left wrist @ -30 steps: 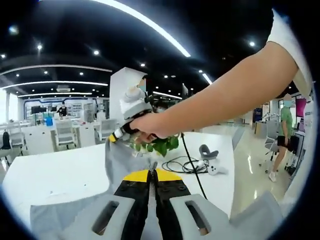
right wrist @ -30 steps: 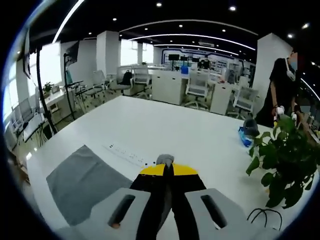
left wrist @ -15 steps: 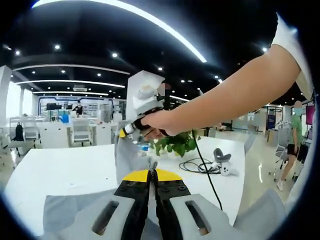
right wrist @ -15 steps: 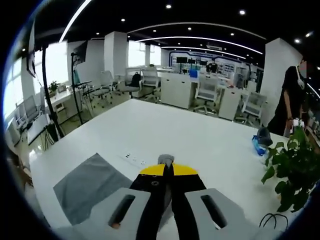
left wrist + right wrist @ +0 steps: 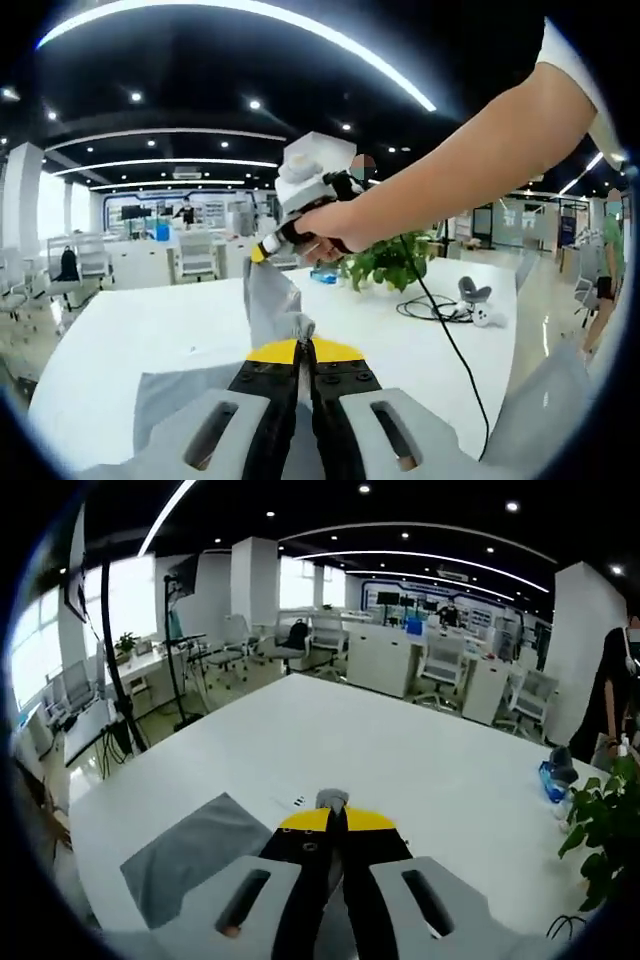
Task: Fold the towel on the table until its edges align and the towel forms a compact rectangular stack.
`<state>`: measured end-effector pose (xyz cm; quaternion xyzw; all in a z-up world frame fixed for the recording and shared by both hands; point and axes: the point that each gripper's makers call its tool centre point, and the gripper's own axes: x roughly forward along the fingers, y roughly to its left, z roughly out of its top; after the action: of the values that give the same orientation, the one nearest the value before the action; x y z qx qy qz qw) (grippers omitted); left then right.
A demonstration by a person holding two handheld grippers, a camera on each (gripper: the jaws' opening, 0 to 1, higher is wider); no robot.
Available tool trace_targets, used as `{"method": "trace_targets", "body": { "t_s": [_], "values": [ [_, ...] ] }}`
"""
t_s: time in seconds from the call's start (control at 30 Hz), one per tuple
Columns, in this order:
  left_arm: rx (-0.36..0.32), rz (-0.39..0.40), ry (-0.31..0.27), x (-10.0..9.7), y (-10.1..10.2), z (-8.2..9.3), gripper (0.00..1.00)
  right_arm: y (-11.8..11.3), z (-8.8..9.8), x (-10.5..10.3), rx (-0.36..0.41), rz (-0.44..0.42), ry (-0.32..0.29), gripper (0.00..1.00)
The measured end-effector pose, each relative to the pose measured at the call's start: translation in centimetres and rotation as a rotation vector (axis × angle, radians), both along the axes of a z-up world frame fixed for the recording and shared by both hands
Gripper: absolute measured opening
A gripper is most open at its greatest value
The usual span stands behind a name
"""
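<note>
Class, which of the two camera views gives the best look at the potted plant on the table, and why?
The left gripper view: the potted plant sits on the white table with its whole leafy crown visible just below the person's forearm. The right gripper view catches only a few leaves cut off at its right edge.

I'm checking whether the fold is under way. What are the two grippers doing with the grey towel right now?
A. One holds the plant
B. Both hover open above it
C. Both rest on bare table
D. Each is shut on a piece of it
D: the left gripper and right gripper each pinch grey towel cloth between closed jaws.
</note>
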<state>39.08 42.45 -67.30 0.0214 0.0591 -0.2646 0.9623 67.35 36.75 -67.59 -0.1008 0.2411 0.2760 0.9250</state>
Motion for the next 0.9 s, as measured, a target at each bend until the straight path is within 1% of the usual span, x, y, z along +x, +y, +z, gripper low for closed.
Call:
{"method": "trace_targets", "body": {
  "t_s": [0.07,0.1,0.17,0.27,0.37,0.43,0.63,0.73,0.8,0.9],
  "values": [
    [0.024,0.022,0.001,0.2,1.4,-0.6,0.03,0.9,-0.4,0.1,-0.006,0.008,0.005,0.00],
    [0.026,0.027,0.010,0.2,1.8,-0.8,0.03,1.5,-0.6,0.1,-0.004,0.012,0.008,0.00],
    [0.016,0.051,0.029,0.2,3.2,-1.4,0.03,2.4,-1.0,-0.1,0.000,0.019,0.015,0.00],
    [0.022,0.068,0.043,0.1,4.3,-2.2,0.03,3.5,-1.6,-0.1,-0.007,0.034,0.016,0.00],
    [0.027,0.084,0.053,0.1,5.2,-2.9,0.03,4.6,-2.1,-0.3,-0.004,0.045,0.025,0.00],
    [0.020,0.098,0.055,0.0,5.8,-3.1,0.03,5.2,-2.2,-0.7,-0.007,0.055,0.021,0.00],
    [0.025,0.140,0.060,-0.8,7.2,-3.9,0.03,8.0,-2.5,-1.0,0.001,0.096,0.015,0.00],
    [0.025,0.177,0.084,-0.7,8.6,-5.2,0.03,9.2,-3.3,-0.7,-0.014,0.115,0.020,0.00],
    [0.025,0.188,0.100,-0.9,9.0,-5.8,0.03,9.9,-3.9,-0.5,-0.017,0.121,0.026,0.00],
    [0.034,0.198,0.108,-0.9,9.7,-6.4,0.03,10.8,-4.5,-0.5,-0.021,0.136,0.029,0.00]
  ]
}}
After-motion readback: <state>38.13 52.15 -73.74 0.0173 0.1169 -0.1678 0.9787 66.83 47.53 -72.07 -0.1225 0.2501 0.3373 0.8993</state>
